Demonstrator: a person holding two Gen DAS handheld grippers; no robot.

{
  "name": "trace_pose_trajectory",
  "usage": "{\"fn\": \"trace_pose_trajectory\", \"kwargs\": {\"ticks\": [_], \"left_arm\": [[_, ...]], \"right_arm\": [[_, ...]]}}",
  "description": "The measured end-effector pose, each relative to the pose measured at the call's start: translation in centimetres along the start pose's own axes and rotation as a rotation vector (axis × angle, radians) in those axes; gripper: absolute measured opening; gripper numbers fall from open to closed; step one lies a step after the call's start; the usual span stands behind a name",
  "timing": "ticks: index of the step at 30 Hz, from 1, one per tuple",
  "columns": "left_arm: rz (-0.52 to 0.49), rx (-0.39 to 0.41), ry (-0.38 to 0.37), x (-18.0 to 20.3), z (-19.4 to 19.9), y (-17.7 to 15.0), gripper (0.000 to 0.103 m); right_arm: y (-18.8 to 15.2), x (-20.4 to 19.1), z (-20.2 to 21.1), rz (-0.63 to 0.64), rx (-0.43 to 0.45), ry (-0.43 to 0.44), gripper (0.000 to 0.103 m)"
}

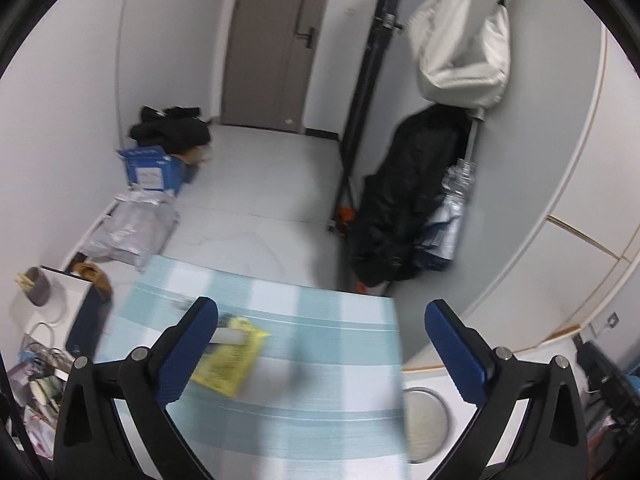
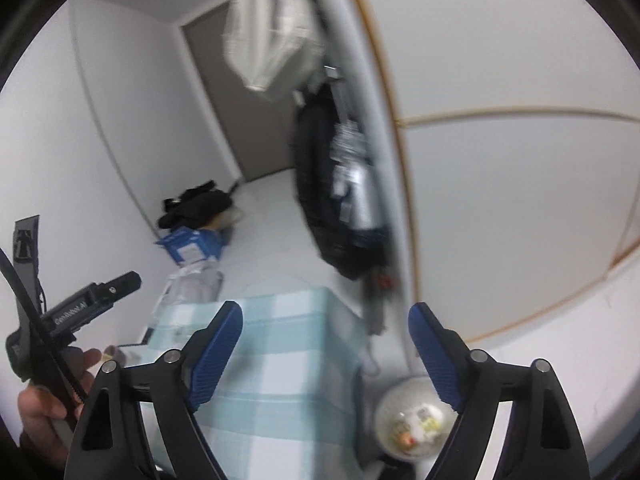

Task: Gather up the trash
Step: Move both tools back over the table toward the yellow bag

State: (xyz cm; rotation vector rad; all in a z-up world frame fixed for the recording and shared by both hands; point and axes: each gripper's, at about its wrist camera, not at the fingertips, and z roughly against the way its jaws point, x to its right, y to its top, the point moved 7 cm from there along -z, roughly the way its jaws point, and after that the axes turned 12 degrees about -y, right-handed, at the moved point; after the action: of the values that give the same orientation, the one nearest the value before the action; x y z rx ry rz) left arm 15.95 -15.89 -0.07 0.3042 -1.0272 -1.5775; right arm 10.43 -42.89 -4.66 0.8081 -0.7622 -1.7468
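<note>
A yellow wrapper point(image 1: 232, 356) lies on the blue-and-white checked tablecloth point(image 1: 320, 360), with a white tube-like piece point(image 1: 228, 337) on its top edge. My left gripper point(image 1: 320, 320) is open and empty above the table, its left finger beside the wrapper. A round bin point(image 1: 426, 424) stands on the floor right of the table. In the right wrist view my right gripper point(image 2: 326, 320) is open and empty over the table's right edge, above the bin point(image 2: 404, 420), which holds some trash. The tablecloth point(image 2: 280, 360) also shows there.
A black bag point(image 1: 404, 200) and a hanging white bag point(image 1: 460, 40) stand by the right wall. A blue box point(image 1: 150, 168), black clothes point(image 1: 170, 130) and a grey parcel point(image 1: 132, 228) lie at the left wall. The door point(image 1: 276, 40) is at the far end. Clutter sits left of the table.
</note>
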Motion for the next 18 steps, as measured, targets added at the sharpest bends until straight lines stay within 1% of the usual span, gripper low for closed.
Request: {"fn": "trace_pose_trajectory", "kwargs": {"ticks": [4, 9, 12, 18], "left_arm": [[0.007, 0.045, 0.032, -3.0, 1.5, 0.0, 0.102], [0.023, 0.086, 0.070, -5.9, 2.7, 0.2, 0.102], [0.059, 0.101, 0.090, -8.3, 3.8, 0.2, 0.102], [0.104, 0.109, 0.141, -13.0, 4.5, -0.4, 0.102]], "right_arm": [[-0.1, -4.8, 0.6, 0.059, 0.027, 0.057, 0.088], [-0.8, -9.7, 0.4, 0.106, 0.030, 0.114, 0.089], [-1.5, -12.5, -0.3, 0.136, 0.017, 0.135, 0.089], [-3.3, -16.8, -2.4, 0.186, -0.023, 0.178, 0.089]]}}
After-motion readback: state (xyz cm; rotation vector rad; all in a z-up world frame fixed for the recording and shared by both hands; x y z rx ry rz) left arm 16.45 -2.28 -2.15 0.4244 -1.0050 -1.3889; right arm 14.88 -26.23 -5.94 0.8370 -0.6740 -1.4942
